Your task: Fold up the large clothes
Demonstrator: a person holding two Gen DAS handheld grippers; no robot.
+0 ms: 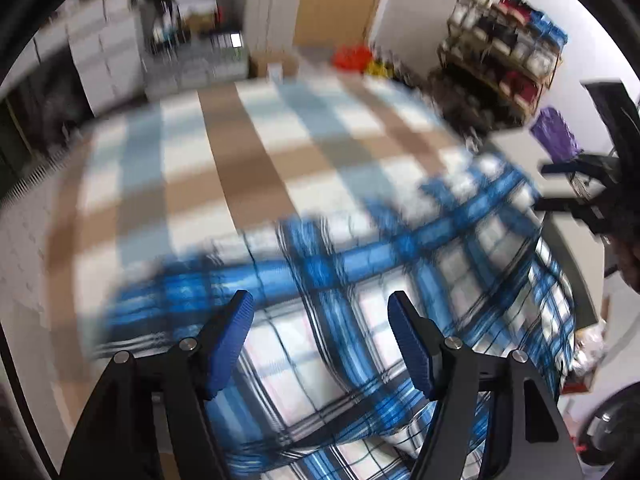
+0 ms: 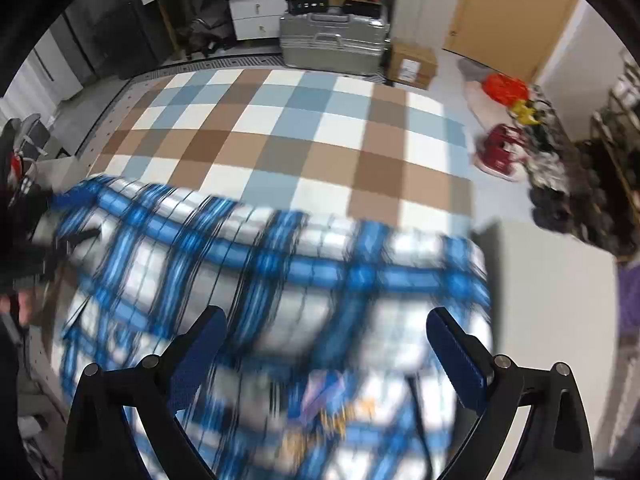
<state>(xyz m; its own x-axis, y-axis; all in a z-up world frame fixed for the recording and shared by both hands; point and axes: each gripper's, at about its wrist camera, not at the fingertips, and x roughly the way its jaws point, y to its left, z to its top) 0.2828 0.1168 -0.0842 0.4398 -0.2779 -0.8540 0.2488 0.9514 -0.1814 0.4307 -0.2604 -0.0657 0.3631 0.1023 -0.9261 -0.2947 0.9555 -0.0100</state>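
A blue, white and black plaid garment [image 1: 360, 320] lies spread over the near part of a table covered with a brown, blue and white checked cloth [image 1: 248, 152]. My left gripper [image 1: 320, 300] hovers over the garment, open, with no fabric between its blue pads [image 1: 230, 344]. In the right wrist view the same garment [image 2: 280, 272] is motion-blurred. My right gripper [image 2: 326, 314] stands wide open above it, holding nothing. In the left wrist view the right gripper [image 1: 550, 186] shows at the right edge, past the garment's far corner, its fingers apart.
Beyond the table stand a silver suitcase [image 2: 332, 40], a cardboard box [image 2: 412, 64] and white drawers [image 2: 256, 4]. A shelf rack of folded clothes [image 1: 504, 56] is at the right wall. Orange and red items [image 2: 502, 84] lie on the floor.
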